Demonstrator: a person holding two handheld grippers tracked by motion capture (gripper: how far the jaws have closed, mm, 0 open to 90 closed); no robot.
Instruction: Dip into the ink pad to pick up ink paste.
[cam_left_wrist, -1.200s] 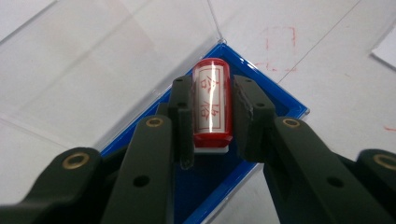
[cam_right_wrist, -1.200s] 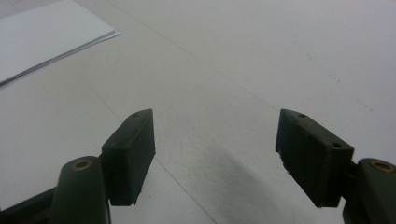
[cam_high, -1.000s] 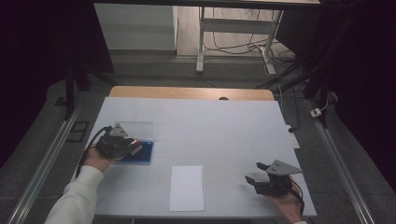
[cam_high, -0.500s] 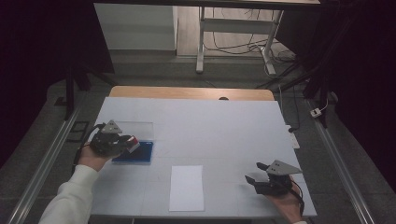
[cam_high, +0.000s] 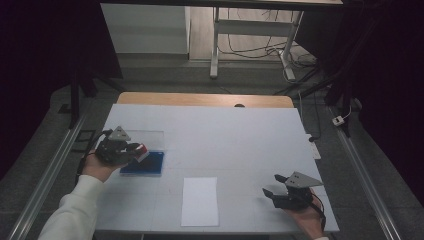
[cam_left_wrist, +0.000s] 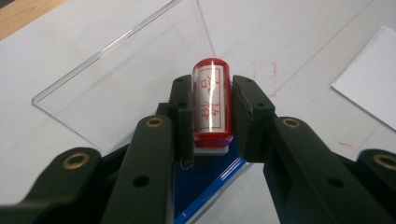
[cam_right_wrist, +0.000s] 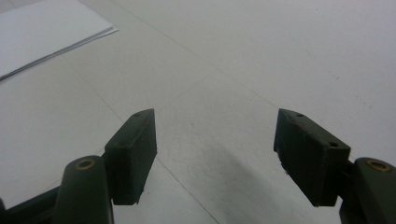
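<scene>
Two tools: left tool (cam_left_wrist: 212, 121) clamps the red stamp (cam_left_wrist: 212, 100); right tool (cam_right_wrist: 215, 158) gapes wide, empty.

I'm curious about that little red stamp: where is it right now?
The red stamp is clamped in the left tool, at the table's left side, just above the blue ink pad and its clear lid.

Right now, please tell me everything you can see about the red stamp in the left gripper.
The red stamp is a small cylinder of glossy, clear-looking red plastic, with a white label bearing red characters along its side and a pale base at one end. The left gripper has its jaws shut on its two sides. It is held above the blue ink pad, near the clear lid.
</scene>
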